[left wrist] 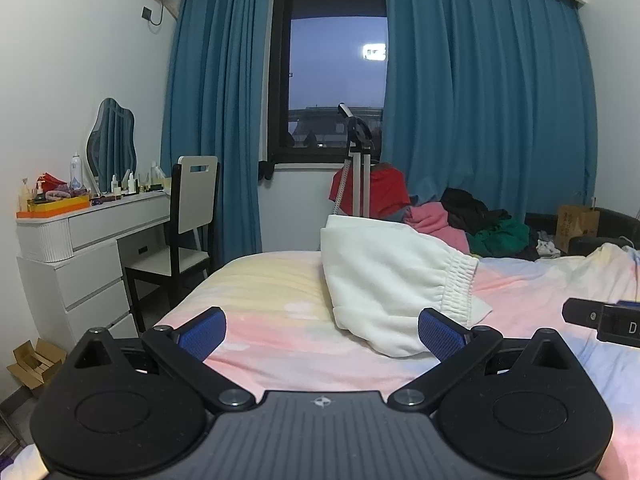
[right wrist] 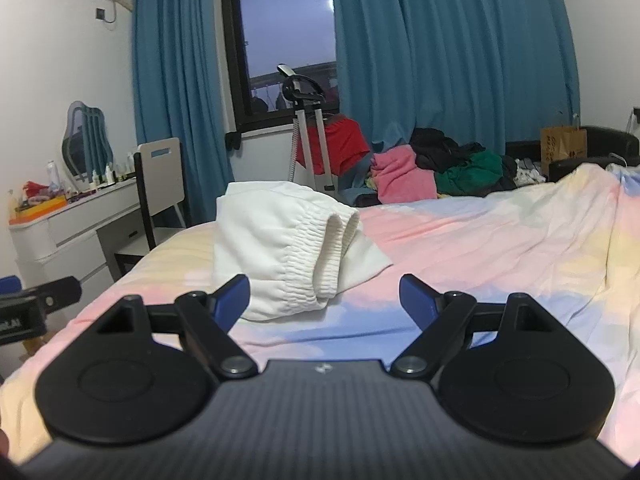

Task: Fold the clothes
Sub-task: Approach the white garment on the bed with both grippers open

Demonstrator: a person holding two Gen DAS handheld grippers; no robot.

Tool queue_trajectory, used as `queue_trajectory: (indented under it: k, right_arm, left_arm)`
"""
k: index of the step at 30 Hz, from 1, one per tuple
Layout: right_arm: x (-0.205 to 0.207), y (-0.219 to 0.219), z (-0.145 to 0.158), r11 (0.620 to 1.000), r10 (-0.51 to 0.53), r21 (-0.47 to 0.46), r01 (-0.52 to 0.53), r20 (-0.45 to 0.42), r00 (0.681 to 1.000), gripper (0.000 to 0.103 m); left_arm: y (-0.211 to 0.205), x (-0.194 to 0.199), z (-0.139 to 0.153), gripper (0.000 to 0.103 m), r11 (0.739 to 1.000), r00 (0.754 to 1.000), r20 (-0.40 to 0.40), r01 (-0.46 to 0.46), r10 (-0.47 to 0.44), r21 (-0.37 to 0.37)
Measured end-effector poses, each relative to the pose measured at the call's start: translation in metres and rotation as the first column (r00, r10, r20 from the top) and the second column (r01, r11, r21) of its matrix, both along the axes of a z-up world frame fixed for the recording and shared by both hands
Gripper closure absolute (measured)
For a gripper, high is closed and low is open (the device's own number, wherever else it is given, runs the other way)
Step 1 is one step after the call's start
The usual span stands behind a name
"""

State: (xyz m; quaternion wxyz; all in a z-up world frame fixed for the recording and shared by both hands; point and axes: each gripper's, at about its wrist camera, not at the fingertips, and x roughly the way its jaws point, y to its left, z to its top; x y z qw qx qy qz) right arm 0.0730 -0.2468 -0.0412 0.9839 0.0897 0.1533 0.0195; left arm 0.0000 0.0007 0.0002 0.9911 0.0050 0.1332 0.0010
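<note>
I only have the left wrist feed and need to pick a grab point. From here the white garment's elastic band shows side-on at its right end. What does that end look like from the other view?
Observer: In the right wrist view the white garment shows two elastic openings side by side, facing the camera.
Operator: Are the right tongs holding anything? I see only a black part at my frame's edge.
Observer: No. The right tongs are open and empty, short of the garment.
Operator: What lies right of the garment, past my frame?
Observer: Bare bedsheet, wrinkled, rising toward a brown paper bag.
</note>
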Motion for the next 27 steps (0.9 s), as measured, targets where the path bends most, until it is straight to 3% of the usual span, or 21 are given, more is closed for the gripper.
queue_trajectory:
  k: [5, 16, 27]
  right_arm:
    - [-0.001, 0.003, 0.000, 1.000, 0.006, -0.024, -0.006, 0.006, 1.000, 0.020]
    - [-0.002, 0.011, 0.000, 0.997, 0.020, -0.078, -0.018, 0.018, 1.000, 0.020]
    - [0.001, 0.005, 0.000, 0.999, 0.006, -0.039, -0.007, -0.007, 1.000, 0.020]
  left_arm:
    - [0.009, -0.001, 0.002, 0.000, 1.000, 1.000, -0.002, 0.001, -0.001, -0.026]
    - [-0.004, -0.003, 0.000, 0.000, 0.997, 1.000, 0.004, -0.029, 0.029, 0.067]
    - [0.000, -0.002, -0.004, 0.000, 0.998, 1.000, 0.006, -0.025, 0.025, 0.053]
